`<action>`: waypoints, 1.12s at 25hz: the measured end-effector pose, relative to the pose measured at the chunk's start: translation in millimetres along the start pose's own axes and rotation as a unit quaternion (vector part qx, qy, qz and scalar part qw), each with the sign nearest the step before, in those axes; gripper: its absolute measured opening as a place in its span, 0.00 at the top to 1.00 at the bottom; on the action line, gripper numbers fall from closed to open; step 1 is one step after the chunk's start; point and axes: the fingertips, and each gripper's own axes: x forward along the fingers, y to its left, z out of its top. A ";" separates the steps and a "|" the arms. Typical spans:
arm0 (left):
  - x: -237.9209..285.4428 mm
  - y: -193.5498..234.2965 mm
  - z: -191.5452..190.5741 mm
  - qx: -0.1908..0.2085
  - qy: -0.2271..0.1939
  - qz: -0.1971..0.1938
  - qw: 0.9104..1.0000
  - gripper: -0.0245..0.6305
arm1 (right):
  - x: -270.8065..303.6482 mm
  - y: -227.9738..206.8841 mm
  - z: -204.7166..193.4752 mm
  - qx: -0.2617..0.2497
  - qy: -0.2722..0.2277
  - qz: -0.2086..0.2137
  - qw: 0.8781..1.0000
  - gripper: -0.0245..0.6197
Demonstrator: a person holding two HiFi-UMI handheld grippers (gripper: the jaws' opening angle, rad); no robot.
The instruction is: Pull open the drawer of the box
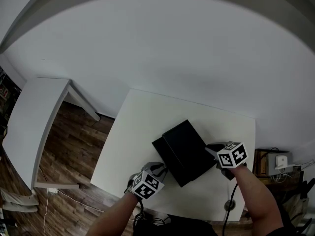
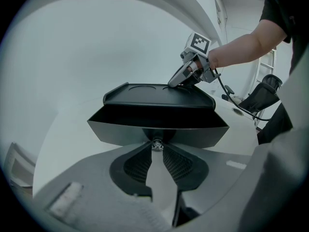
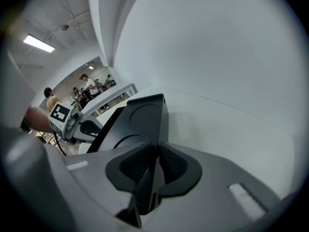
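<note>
While our left tool pinches the knob of the partly open drawer and our right tool clamps the box on the surface, we should pull straight and level, with the box braced.

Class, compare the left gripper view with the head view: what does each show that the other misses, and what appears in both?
Only the left gripper view: the small metal knob on the drawer, clamped by the left gripper. Only the head view: the brown wooden floor and a second white table. Both: the black rectangular box on the white table, its drawer partly out, the right gripper gripping its edge.
</note>
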 end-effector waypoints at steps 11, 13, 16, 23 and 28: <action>-7.5 0.8 -7.2 -0.004 -0.002 0.001 1.000 0.84 | -0.6 -0.2 0.3 0.003 0.002 0.001 1.000 0.87; -8.3 0.4 -8.8 -0.005 -0.001 0.001 1.000 0.84 | -0.4 -0.3 -0.2 0.003 0.001 0.001 1.000 0.87; -9.2 0.6 -10.0 -0.006 -0.002 0.001 1.000 0.84 | -0.3 -0.6 -0.2 0.004 0.000 0.000 1.000 0.87; -11.1 0.4 -12.2 -0.009 -0.002 0.001 1.000 0.84 | -0.2 -0.6 -0.5 0.004 0.000 0.002 1.000 0.87; -14.0 1.0 -14.5 -0.012 -0.002 0.002 1.000 0.84 | -0.5 -0.7 0.3 0.005 0.000 0.002 1.000 0.87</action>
